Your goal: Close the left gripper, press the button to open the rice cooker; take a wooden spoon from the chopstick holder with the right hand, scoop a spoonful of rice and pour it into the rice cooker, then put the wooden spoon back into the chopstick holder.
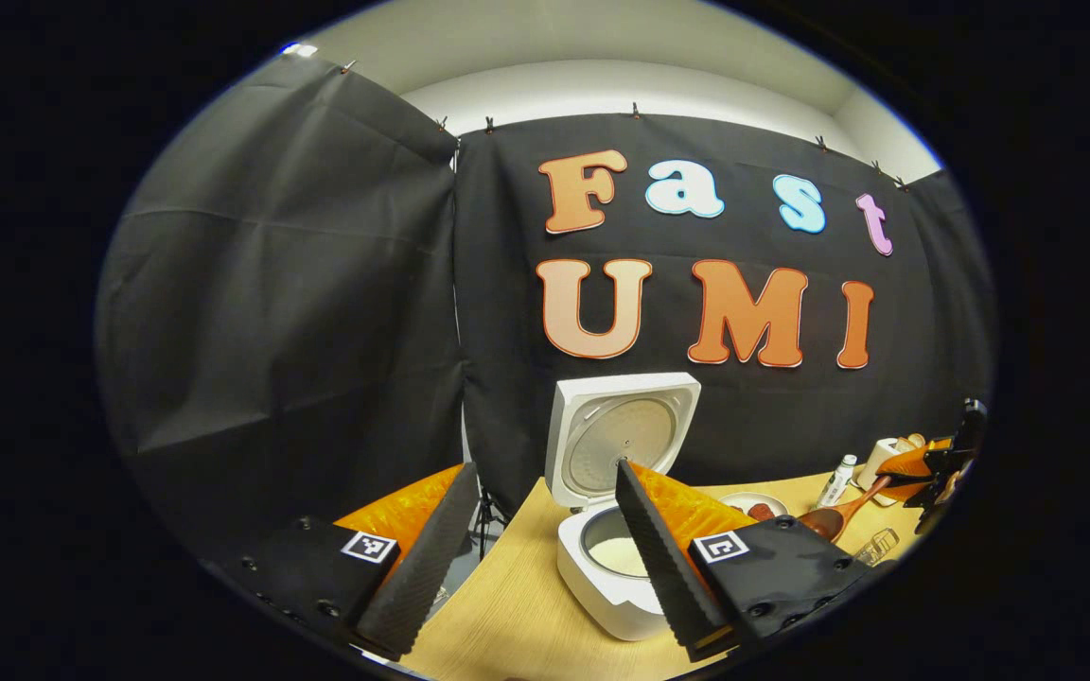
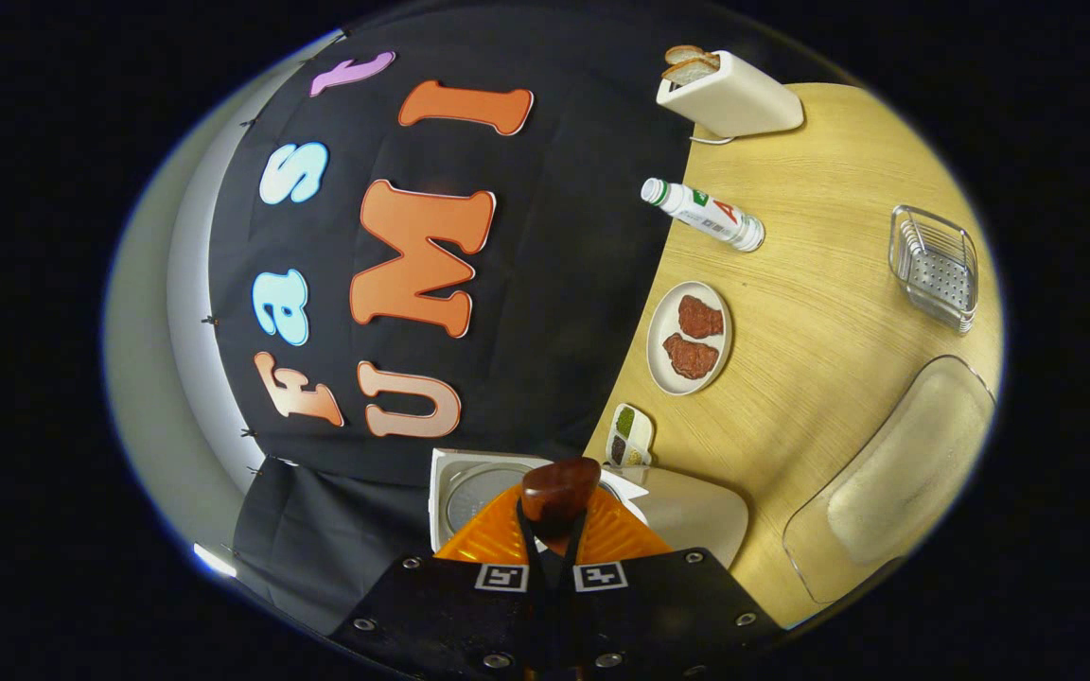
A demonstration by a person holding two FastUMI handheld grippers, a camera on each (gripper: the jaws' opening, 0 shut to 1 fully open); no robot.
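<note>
The white square rice cooker (image 1: 616, 530) stands lid-up near the bench's (image 1: 507, 615) left edge. Left gripper (image 1: 536, 558) fingers spread, idle; right gripper (image 2: 553, 558) fingers clench the brown wooden spoon (image 2: 559, 492), rolled sideways, so rice may spill short of the pot.

White rice cooker (image 1: 613, 567), lid upright, rice inside; wooden spoon (image 1: 840, 515) raised beside it.

Wooden spoon (image 2: 559, 492) between closed fingers (image 2: 507, 532)
</note>
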